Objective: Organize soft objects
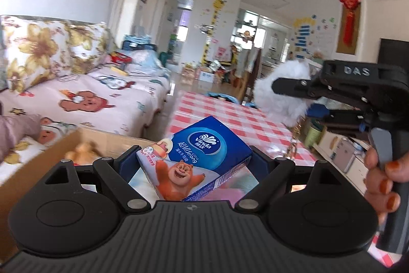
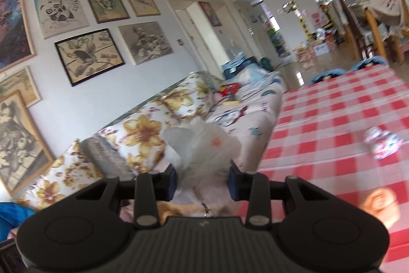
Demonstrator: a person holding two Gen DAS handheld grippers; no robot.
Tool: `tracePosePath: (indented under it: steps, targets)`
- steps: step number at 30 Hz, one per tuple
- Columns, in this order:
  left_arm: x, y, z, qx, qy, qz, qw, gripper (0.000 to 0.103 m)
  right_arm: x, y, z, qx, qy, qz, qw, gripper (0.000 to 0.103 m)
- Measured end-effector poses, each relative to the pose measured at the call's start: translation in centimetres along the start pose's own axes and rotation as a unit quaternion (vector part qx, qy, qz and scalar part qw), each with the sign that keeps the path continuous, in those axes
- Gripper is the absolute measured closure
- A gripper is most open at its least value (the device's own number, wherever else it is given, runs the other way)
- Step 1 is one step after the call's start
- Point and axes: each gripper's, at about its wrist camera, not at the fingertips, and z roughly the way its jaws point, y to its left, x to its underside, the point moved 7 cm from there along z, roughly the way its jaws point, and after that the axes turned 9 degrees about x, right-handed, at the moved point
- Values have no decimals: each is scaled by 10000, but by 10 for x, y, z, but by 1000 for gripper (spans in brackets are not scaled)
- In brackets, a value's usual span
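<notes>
My left gripper [image 1: 189,163] is shut on a blue tissue pack [image 1: 202,157] printed with a cartoon bear, held tilted above the red checked table [image 1: 230,117]. Out to the right of it, my right gripper [image 1: 274,86] is carried by a hand [image 1: 383,186] and clamps a white fluffy plush toy [image 1: 283,94]. In the right wrist view the same plush toy [image 2: 204,145] fills the gap between the blue pads of the right gripper [image 2: 202,181], its lower part hidden behind the body. An open cardboard box [image 1: 51,157] sits at lower left with a yellow plush [image 1: 81,150] inside.
A sofa [image 1: 89,99] with cartoon-print cover and floral cushions [image 2: 143,134] runs along the left. On the checked table [image 2: 332,119] lie a small patterned cloth bundle [image 2: 382,145] and a blurred orange item [image 2: 381,204]. Chairs and clutter stand at the far end.
</notes>
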Motion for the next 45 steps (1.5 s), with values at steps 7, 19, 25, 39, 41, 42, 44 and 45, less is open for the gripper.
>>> tracePosePath:
  steps: [7, 19, 25, 39, 41, 42, 44, 45]
  targets:
    - [-2, 47, -5, -503, 33, -333, 9982, 0, 23, 42, 28, -487, 434, 162, 9977, 66]
    - [8, 68, -1, -906, 482, -686, 9924, 0, 67, 73, 65, -548, 1181, 214, 9913, 62]
    - [10, 67, -14, -908, 585, -920, 9899, 0, 83, 68, 71, -205, 1462, 69, 9890, 46]
    - [6, 55, -17, -1055, 384, -531, 9923, 0, 45, 28, 13, 792, 275, -799, 9933, 16]
    - [5, 52, -18, -1078, 356, -454, 9925, 0, 42, 21, 8, 895, 194, -843, 9922, 15]
    - [5, 51, -19, -1082, 336, -424, 9927, 0, 41, 17, 5, 933, 163, -836, 9920, 14]
    - [6, 50, -20, -1059, 316, -398, 9931, 0, 38, 9, 0, 1000, 109, -820, 9915, 14]
    - [7, 50, -20, -1047, 314, -391, 9932, 0, 36, 4, -2, 1061, 65, -830, 9909, 14]
